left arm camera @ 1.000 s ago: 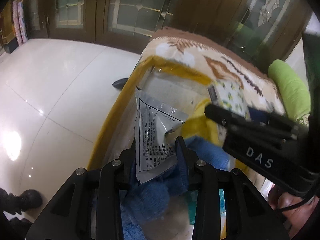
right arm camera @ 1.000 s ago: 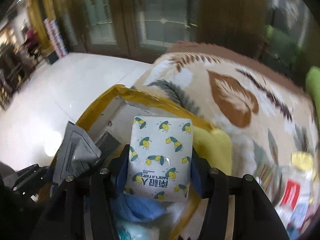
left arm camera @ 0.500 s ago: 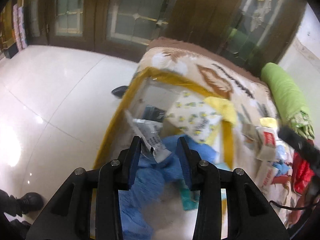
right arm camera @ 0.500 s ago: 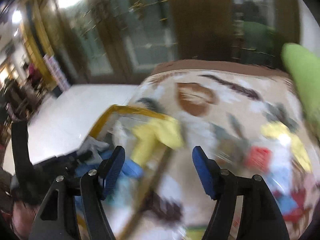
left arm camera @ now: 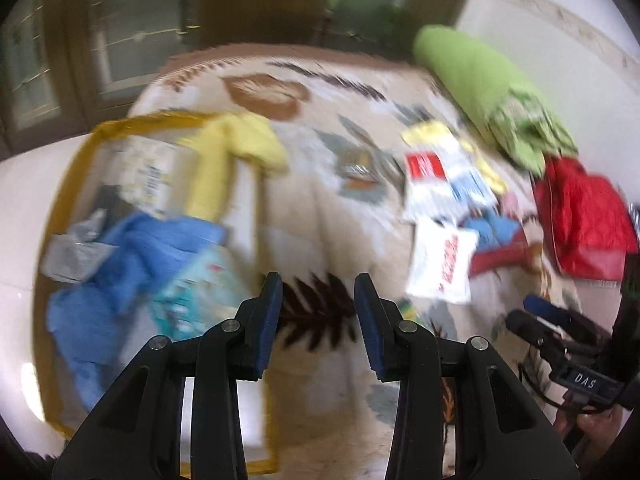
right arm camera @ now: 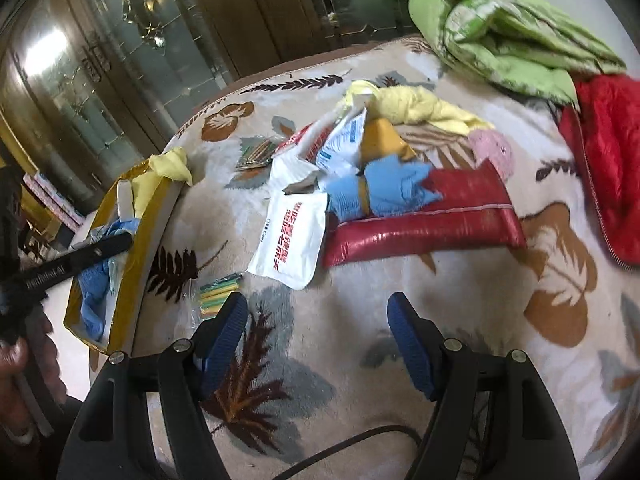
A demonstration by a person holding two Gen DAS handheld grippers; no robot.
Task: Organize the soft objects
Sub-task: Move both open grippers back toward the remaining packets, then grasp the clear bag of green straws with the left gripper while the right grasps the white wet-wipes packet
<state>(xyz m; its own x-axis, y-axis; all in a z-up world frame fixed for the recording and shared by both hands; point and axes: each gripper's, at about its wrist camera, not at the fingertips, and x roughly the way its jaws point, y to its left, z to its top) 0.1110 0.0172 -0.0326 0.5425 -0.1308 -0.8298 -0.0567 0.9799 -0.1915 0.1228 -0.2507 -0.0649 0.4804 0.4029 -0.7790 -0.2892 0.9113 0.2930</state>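
Lying beyond right gripper's (right arm camera: 316,336) empty fingers, white packet (right arm camera: 288,236)

Left claw (left arm camera: 318,320): grey packet (left arm camera: 72,256) released, now lying in the yellow-rimmed box (left arm camera: 60,184); claw empty over the leaf-patterned blanket (left arm camera: 320,208). Right claw (right arm camera: 316,340): lemon-print pack dropped in the box, jaws just opened wide, nothing between them, facing the loose pile.
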